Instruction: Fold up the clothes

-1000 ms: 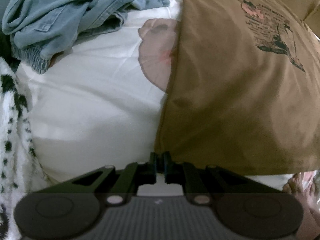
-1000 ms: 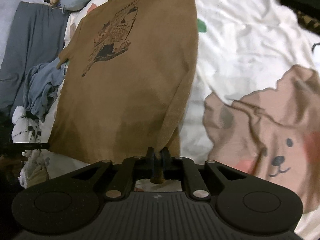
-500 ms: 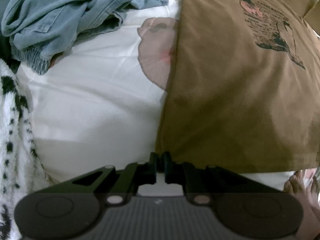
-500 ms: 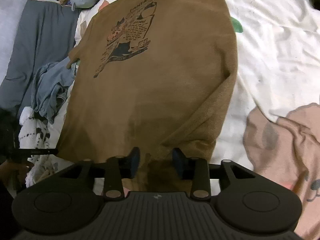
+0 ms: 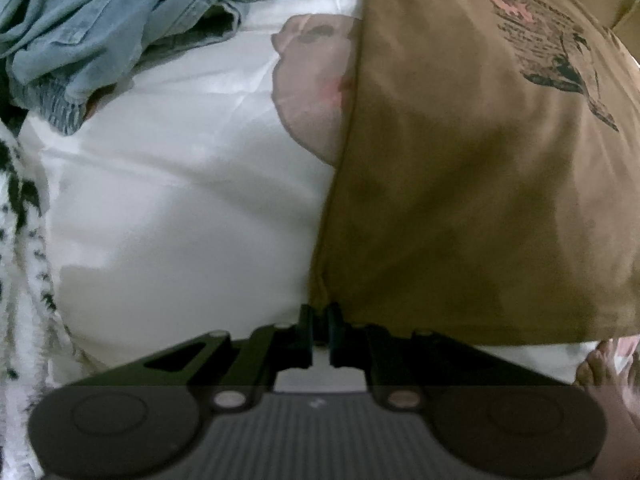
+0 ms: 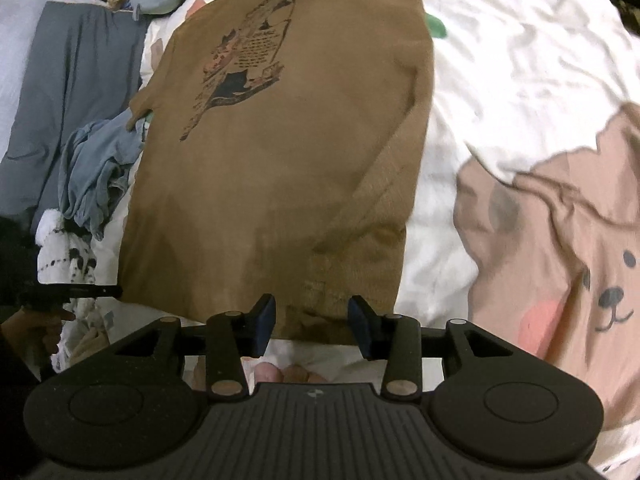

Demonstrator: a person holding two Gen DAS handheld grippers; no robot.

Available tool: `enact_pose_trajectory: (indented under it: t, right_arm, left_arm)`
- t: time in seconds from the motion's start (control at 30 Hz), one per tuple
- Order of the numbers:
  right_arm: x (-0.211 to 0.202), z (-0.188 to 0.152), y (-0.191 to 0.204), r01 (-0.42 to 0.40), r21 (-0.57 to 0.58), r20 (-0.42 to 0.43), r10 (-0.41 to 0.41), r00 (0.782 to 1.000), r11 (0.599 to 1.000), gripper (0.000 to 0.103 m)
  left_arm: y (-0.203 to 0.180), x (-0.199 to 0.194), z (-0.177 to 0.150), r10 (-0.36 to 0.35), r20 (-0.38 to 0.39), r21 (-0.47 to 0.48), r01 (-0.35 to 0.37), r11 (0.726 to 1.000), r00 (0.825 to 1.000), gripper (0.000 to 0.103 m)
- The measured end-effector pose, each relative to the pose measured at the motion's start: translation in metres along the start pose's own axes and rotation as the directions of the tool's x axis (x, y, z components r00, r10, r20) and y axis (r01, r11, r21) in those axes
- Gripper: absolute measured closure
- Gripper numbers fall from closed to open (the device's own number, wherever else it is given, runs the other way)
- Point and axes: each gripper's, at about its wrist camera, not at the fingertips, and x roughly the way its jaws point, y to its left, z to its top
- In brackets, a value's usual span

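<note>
— Two claws are in play; where does each one stand?

— In the left wrist view, the left claw (image 5: 320, 322) sits at the bottom centre, its fingers pressed together on the lower-left corner of the brown T-shirt (image 5: 460, 200). In the right wrist view, the right claw (image 6: 312, 322) is spread wide, its blue-padded fingertips (image 6: 266, 312) on either side of the shirt's lower hem without gripping it.

— And the shirt itself?

— It lies flat, print side up, on a white bedsheet (image 6: 520, 60) with a pink bear pattern, running from the bottom centre of the right wrist view to the top. Its right edge looks folded inward along the side.

— What lies around it?

— One crumpled blue garment (image 5: 100, 28) fills the upper left of the left wrist view, apart from the shirt. A black-and-white fuzzy fabric (image 5: 20, 220) hangs along the left edge. A grey cloth (image 6: 72, 92) lies in the upper left of the right wrist view. Bare toes (image 6: 294, 374) show just below the right claw.
</note>
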Motion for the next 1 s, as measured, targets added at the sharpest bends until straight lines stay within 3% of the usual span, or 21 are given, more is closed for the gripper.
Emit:
enact_pose_trajectory:
  t: [0.2,0.4,0.57,0.63,1.0]
  right_arm:
    - [0.010,0.002,-0.010,0.018,0.060,-0.008,-0.017,1.000,0.998,0.061]
    - [0.028,0.010,-0.006,0.086,-0.006,-0.044,-0.086,0.995,0.996,0.067]
    - [0.036,0.009,0.006,0.166,-0.106,-0.043,-0.171,0.984,0.981,0.088]
    - [0.033,0.010,0.005,0.164,-0.108,-0.050,-0.170,0.984,0.981,0.099]
    - [-0.025,0.004,-0.003,0.202,-0.077,-0.045,-0.206,0.978,0.976,0.100]
  left_arm:
    - [0.003,0.003,0.003,-0.008,-0.004,0.006,0.008,1.000,1.000,0.096]
    - [0.008,0.001,0.003,-0.018,0.005,-0.003,0.018,1.000,1.000,0.096]
    - [0.010,-0.001,0.004,-0.021,0.011,-0.005,0.021,1.000,1.000,0.096]
    - [0.011,-0.002,0.005,-0.022,0.013,-0.005,0.022,1.000,1.000,0.096]
    - [0.022,-0.033,0.003,-0.040,0.067,-0.018,0.041,0.999,0.997,0.096]
